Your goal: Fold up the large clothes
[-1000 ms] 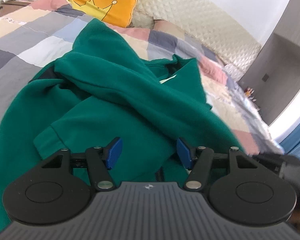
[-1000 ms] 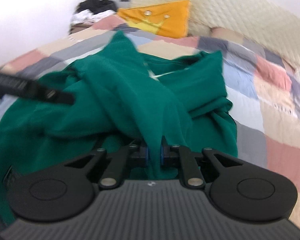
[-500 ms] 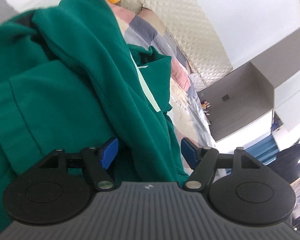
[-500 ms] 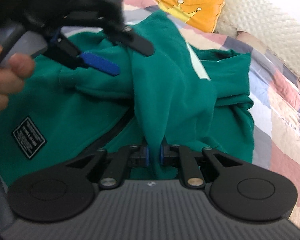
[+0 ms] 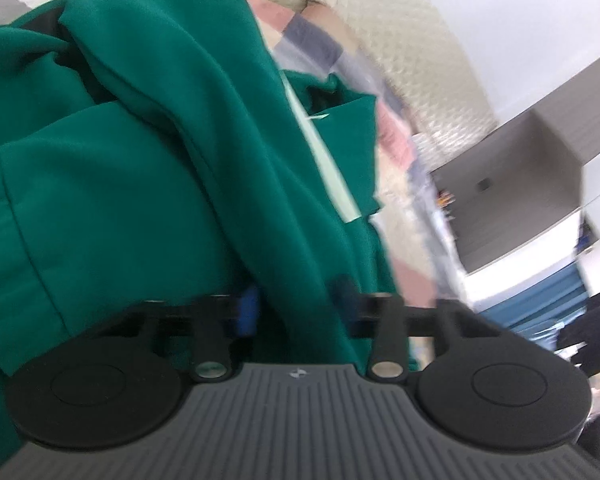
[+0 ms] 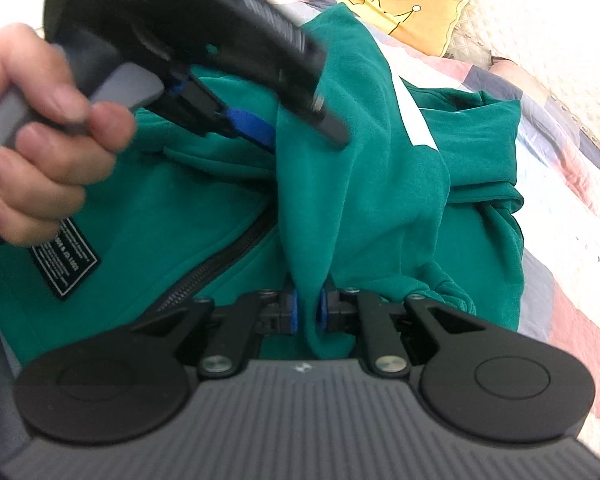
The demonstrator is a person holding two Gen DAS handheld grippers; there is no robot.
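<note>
Blur hides left gripper [image 5: 296, 312] pads in green jacket [image 5: 120, 200].

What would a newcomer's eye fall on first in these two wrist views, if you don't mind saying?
First, the green zip jacket heaped over the patchwork bed, filling both views. Next, the right gripper, shut on a fold of it at bottom centre, and the left gripper, whose jaws have just been closing around another ridge. A yellow crown pillow lies beyond.

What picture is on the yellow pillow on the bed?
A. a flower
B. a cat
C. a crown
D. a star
C. The yellow pillow at the head of the bed, behind the green jacket, has a crown drawn on it in dark lines with little white balls on its tips.
</note>
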